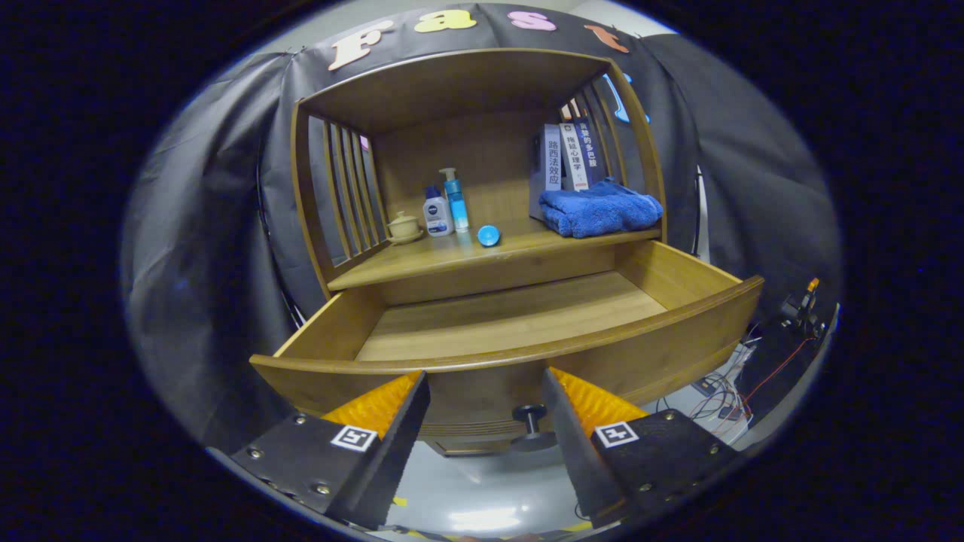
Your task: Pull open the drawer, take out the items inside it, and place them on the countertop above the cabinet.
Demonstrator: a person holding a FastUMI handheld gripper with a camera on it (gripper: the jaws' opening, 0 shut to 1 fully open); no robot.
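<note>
The wooden drawer (678,331) stands pulled out just ahead of my fingers, and its bare wooden floor (512,312) holds nothing. Its dark round knob (531,416) sits low on the drawer front, between my fingers and nearer the right one. My gripper (486,388) is open with nothing held. On the countertop (444,260) above the drawer lie a folded blue towel (599,209), a small blue round item (489,235), a white bottle (437,213), a blue pump bottle (456,199) and a small lidded cup on a saucer (404,226).
Several books (568,158) stand upright behind the towel. Slatted side panels (350,192) and a top board close in the shelf space. Cables and small devices (723,391) lie on the floor to the right of the cabinet.
</note>
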